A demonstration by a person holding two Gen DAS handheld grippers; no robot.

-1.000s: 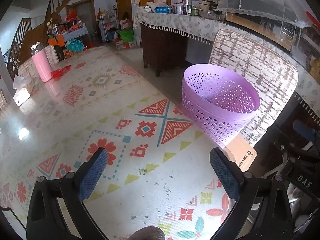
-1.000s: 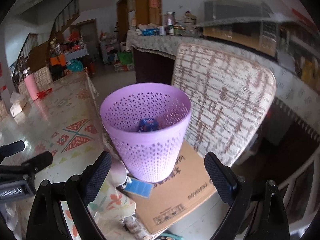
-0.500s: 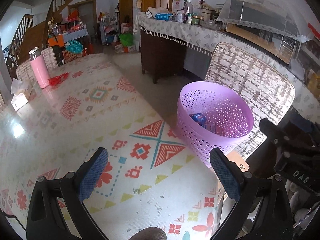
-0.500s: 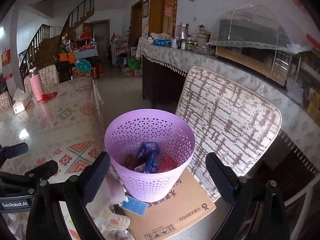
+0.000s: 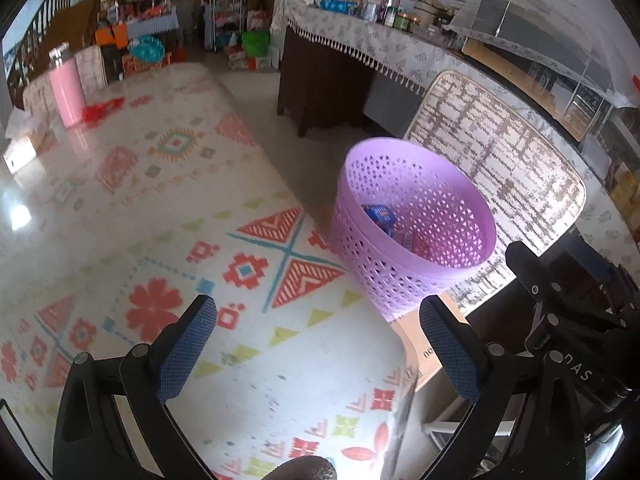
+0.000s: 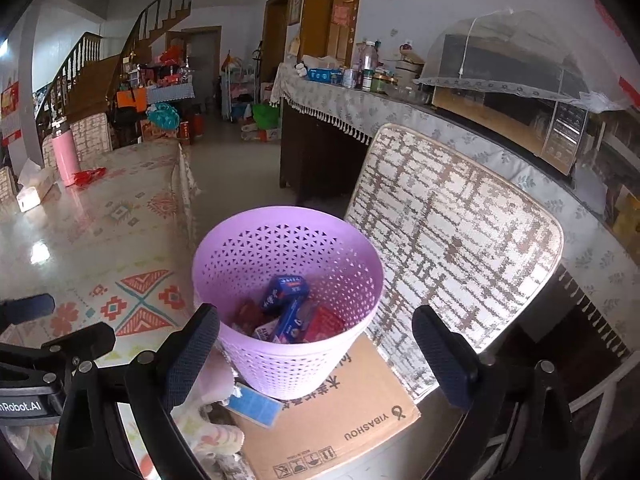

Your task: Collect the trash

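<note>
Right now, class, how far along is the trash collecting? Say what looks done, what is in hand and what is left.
Done: blue and red packets lie inside the purple basket, which stands on a cardboard box beside the table. In hand: nothing; the left gripper and right gripper are both open and empty. Left: no loose trash shows on the near tablecloth.

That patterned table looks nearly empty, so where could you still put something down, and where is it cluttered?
The patterned table is bare from the open left gripper up to the pink bottle. Its far left corner is busier: bottle, red scrap and tissue box. The purple basket already holds wrappers, and the sideboard is packed with jars.
</note>
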